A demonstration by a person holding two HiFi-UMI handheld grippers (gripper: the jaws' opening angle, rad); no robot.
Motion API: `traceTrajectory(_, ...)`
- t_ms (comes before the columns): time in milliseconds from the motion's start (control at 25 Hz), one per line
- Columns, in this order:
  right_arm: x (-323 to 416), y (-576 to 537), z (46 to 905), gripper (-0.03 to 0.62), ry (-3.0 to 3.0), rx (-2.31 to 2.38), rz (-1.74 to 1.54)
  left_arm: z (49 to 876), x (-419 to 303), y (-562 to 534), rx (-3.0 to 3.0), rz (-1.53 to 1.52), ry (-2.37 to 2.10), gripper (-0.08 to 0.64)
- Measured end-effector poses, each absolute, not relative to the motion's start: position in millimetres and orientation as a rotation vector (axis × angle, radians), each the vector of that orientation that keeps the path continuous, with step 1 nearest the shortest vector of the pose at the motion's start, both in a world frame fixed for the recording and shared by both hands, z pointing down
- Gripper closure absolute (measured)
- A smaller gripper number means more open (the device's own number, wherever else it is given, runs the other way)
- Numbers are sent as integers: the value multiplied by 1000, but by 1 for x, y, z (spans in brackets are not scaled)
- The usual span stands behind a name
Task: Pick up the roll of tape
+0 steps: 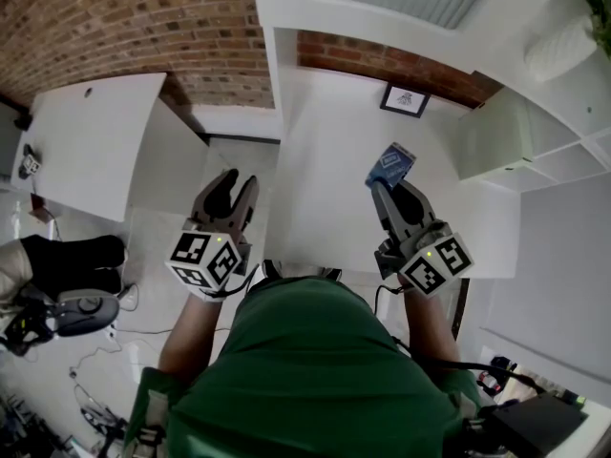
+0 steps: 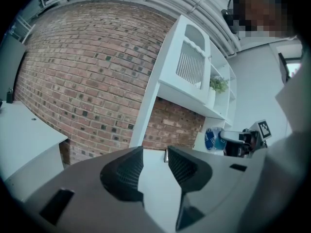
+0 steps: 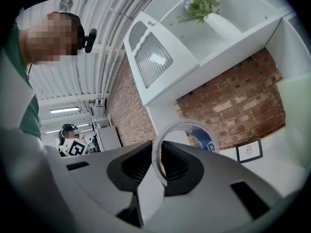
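Grey right tool (image 3: 155, 161) clenched on tape (image 3: 155, 152): thin ring wall pinched between jaws, roll upright, blue label facing away. Roll held over white tabletop (image 1: 320, 151), near far right part. Left tool (image 2: 154, 153) released, jaws apart, nothing between, at tabletop left edge. Brick wall (image 1: 143, 22) behind; white shelf (image 1: 535, 136) right.

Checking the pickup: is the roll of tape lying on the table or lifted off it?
Lifted. The right gripper is shut on the roll of tape, holding it on edge above the white table.
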State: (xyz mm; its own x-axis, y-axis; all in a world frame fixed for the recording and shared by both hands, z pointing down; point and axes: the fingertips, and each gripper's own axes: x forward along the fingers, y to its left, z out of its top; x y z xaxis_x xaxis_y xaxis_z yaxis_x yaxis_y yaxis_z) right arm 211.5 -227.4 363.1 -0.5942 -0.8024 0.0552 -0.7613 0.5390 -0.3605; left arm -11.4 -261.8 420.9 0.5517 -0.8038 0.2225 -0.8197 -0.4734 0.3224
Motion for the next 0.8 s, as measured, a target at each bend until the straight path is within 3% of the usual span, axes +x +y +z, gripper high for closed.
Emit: traceTrajectory(800, 214, -208, 359, 523, 2669, -1347, -496, 423, -12, -242, 2392, 40, -1334, 391)
